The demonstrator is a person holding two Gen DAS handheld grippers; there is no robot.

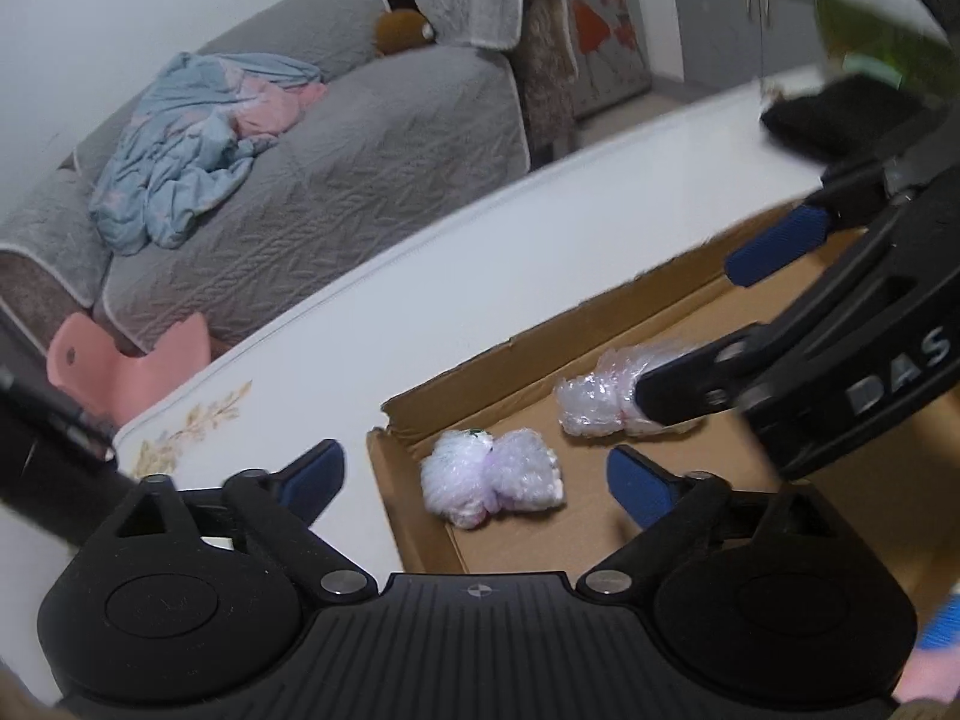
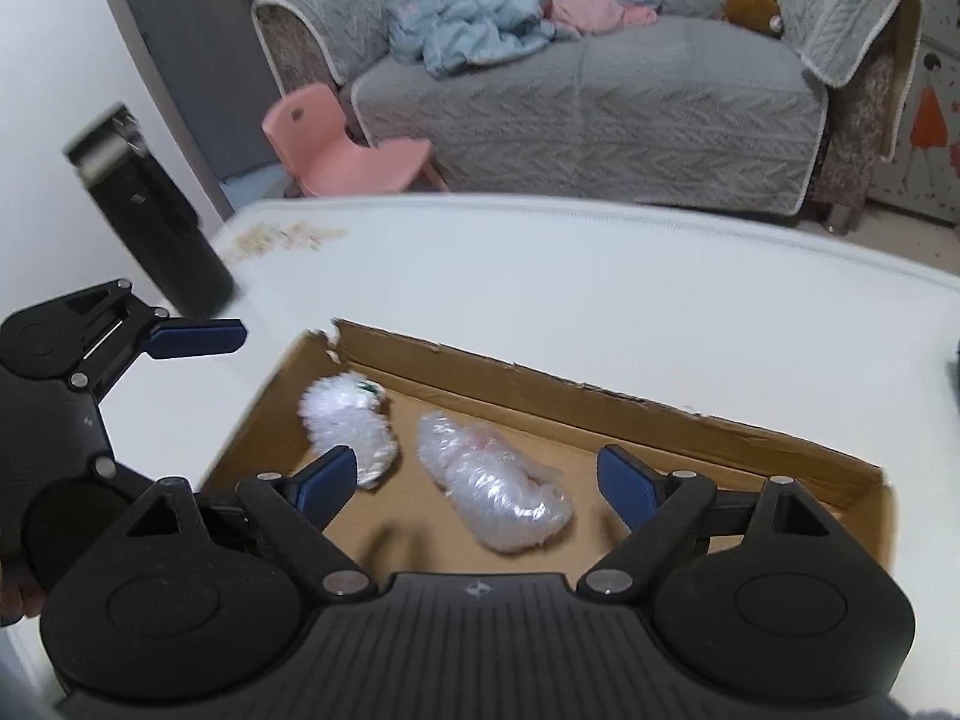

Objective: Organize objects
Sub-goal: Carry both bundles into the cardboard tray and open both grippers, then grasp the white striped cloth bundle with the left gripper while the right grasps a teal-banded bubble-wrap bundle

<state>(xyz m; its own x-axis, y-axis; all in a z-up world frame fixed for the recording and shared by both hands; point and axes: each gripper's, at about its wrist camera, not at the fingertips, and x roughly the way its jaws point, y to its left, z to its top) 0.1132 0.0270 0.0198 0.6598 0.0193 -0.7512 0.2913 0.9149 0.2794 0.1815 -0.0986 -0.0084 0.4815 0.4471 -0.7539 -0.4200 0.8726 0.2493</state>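
**Both claws spread over the box**

On the white tabletop (image 2: 540, 276), my shallow brown cardboard box (image 2: 600, 402) holds two bundles, near each other. I'd lower my right claw (image 2: 474, 474), empty, squarely over the clear bubble-wrapped bundle (image 2: 495, 492). The fluffy white wrapped bundle (image 1: 489, 477) lies below my empty left claw (image 1: 477, 474).

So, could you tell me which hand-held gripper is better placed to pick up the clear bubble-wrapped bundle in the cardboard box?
Probably the right hand-held gripper: it is open with the clear bubble-wrapped bundle centred between its fingers. The left hand-held gripper faces the white bundle.
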